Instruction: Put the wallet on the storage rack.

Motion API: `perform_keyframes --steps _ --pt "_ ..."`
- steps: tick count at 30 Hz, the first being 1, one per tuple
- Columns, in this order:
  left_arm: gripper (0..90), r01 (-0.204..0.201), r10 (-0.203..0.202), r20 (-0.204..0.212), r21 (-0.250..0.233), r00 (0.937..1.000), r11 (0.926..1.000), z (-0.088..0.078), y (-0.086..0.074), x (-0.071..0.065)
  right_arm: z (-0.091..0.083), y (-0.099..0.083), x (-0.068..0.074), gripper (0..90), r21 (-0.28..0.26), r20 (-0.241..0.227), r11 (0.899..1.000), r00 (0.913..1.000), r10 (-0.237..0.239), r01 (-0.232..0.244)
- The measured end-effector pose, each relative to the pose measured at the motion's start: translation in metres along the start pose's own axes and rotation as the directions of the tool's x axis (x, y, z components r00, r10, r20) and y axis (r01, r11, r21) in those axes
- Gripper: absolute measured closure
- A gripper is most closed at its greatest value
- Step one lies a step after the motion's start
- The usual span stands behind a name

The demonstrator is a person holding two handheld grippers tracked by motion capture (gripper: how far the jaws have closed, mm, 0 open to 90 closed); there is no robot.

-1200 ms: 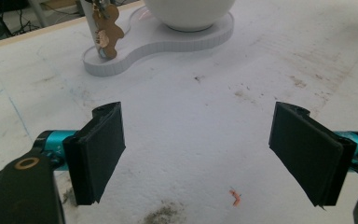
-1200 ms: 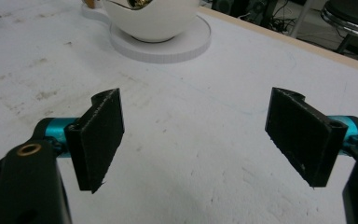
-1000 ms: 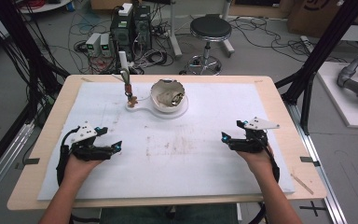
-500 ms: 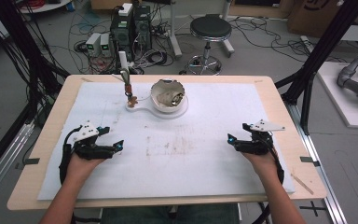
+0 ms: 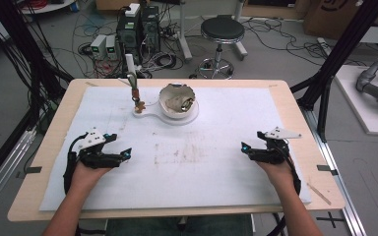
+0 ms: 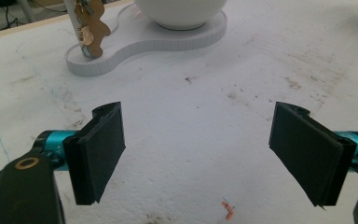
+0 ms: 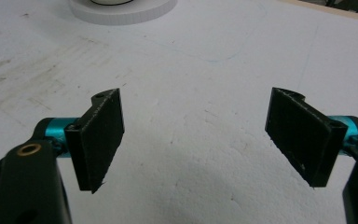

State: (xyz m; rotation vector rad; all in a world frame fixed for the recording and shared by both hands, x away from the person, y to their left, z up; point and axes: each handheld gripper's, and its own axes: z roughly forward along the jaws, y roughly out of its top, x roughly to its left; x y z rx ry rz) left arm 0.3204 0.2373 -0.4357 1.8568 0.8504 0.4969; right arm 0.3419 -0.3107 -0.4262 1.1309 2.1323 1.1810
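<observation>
A white sheet (image 5: 216, 177) covers the table (image 5: 49, 147). At upper centre, a bowl (image 5: 178, 100) sits on its white base (image 5: 150, 112). Lower left and lower right, the left gripper (image 5: 123, 156) and right gripper (image 5: 246, 149) rest, jaws spread, empty.

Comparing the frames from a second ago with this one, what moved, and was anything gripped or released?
The right gripper slid a little toward the near right edge of the table; its jaws are open with nothing between them. Nothing was gripped or released. The left gripper kept its place, open and empty. The white base, the bowl on it and the small upright figure stand as they did.
</observation>
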Motion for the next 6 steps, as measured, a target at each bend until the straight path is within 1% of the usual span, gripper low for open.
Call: perform_keyframes --steps 3,6 --pt "18.2 -0.003 0.003 -0.002 0.004 1.0 1.0 0.0004 -0.0001 0.0004 -0.0007 0.0005 0.0004 19.9 -0.008 0.003 1.0 1.0 0.003 -0.003" --pt "18.2 0.003 -0.003 -0.004 0.005 1.0 1.0 0.0008 -0.0004 0.0006 0.0 0.0007 0.001 19.9 -0.007 -0.001 1.0 1.0 0.004 -0.004"
